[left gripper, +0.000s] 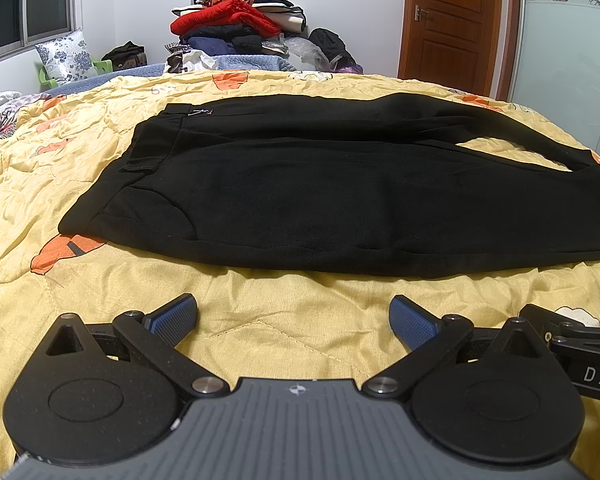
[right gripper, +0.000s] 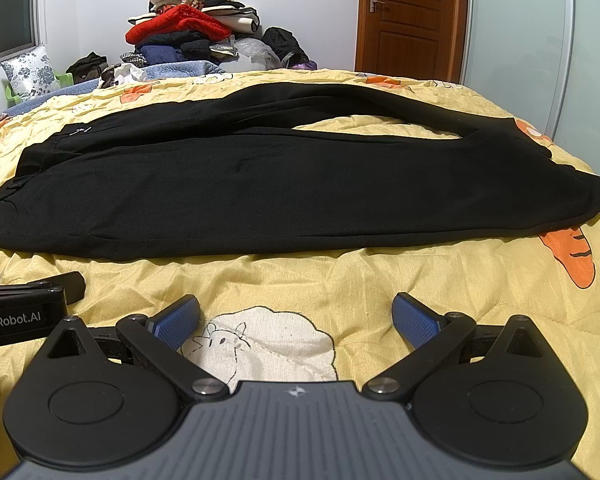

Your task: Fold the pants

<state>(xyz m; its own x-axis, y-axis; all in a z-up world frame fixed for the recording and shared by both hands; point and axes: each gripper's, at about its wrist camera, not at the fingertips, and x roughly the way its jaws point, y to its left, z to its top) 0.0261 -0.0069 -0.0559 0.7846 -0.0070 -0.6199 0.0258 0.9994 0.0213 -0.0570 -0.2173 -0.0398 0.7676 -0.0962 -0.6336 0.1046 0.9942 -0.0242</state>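
Note:
Black pants (left gripper: 320, 184) lie flat across the yellow quilt (left gripper: 100, 280), waistband at the left, legs running right; they also show in the right wrist view (right gripper: 220, 184). The far leg bows away from the near one, leaving a gap of quilt. My left gripper (left gripper: 294, 320) is open and empty, low over the quilt just short of the pants' near edge. My right gripper (right gripper: 296, 320) is open and empty beside it, over a white sheep print. Each gripper shows at the edge of the other's view.
A tall pile of clothes (left gripper: 236, 20) stands beyond the bed's far side, with a floral pillow (left gripper: 66, 56) at the left. A wooden door (left gripper: 448, 24) and a glass panel are at the right. The bed's right edge drops off near the leg cuffs.

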